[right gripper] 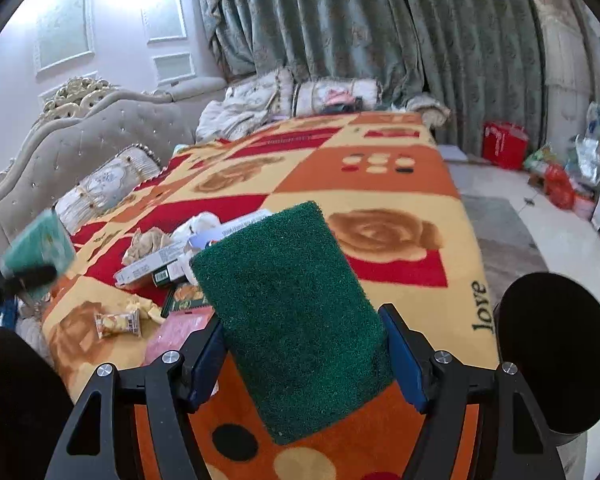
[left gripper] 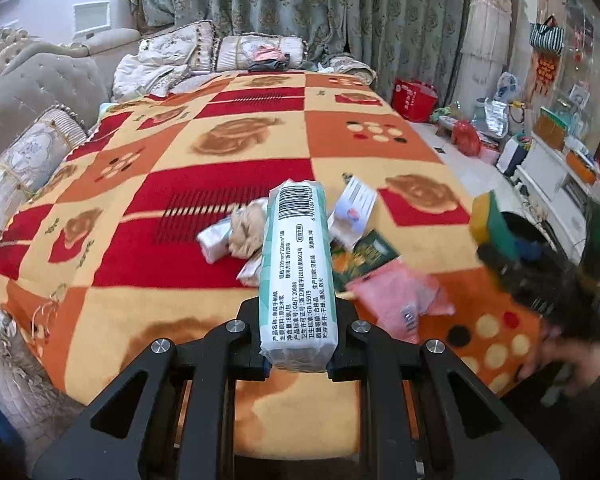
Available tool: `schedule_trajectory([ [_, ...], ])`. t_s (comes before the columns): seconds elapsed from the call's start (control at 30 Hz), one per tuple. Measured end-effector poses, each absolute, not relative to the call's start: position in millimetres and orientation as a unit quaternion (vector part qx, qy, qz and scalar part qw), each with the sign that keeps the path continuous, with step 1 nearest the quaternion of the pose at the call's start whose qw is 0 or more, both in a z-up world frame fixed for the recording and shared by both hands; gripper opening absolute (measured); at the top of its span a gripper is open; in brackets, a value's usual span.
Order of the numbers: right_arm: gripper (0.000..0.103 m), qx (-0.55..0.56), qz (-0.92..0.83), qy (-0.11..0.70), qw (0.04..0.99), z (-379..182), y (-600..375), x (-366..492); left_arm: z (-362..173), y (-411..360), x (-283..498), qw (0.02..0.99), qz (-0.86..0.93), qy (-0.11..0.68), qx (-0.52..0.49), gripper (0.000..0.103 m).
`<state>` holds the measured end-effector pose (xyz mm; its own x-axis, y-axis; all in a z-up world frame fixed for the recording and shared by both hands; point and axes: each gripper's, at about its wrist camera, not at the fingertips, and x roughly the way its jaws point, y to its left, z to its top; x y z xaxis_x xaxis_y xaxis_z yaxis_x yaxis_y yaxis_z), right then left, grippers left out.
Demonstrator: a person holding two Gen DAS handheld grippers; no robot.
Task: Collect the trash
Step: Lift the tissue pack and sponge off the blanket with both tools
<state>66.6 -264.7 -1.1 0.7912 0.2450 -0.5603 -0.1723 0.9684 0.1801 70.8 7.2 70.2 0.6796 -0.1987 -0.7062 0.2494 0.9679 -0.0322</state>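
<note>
My left gripper [left gripper: 298,360] is shut on a white and teal tissue pack [left gripper: 296,272], held above the patterned blanket [left gripper: 228,128]. Beyond it lies a pile of trash: crumpled paper [left gripper: 246,232], white wrappers [left gripper: 214,240], a green packet [left gripper: 364,256] and a pink packet [left gripper: 400,300]. My right gripper [right gripper: 304,360] is shut on a green scouring sponge [right gripper: 292,320], its blue pads pressing both sides. In the right wrist view the pile shows a flat box [right gripper: 152,264], a snack wrapper [right gripper: 118,322] and, blurred at the left edge, the tissue pack [right gripper: 36,244].
The blanket covers a long bed or sofa with a tufted grey back [right gripper: 100,136] and cushions [left gripper: 32,156]. Curtains [left gripper: 300,8] hang behind. A red bag [left gripper: 414,100] and clutter sit on the floor at right. A black round object [right gripper: 556,352] is close to my right gripper.
</note>
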Motion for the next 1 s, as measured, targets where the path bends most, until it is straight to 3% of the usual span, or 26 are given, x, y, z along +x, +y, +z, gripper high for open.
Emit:
schedule_trajectory([
  [0.5, 0.071, 0.062, 0.08, 0.388, 0.916, -11.8, -269.1, 65.2, 42.8, 20.4, 113.3, 0.9, -0.169, 0.4, -0.039, 0.016],
  [1.0, 0.071, 0.064, 0.092, 0.377, 0.919, -6.3, -267.2, 64.1, 35.7, -2.0, 101.2, 0.906, -0.159, 0.391, 0.027, 0.016],
])
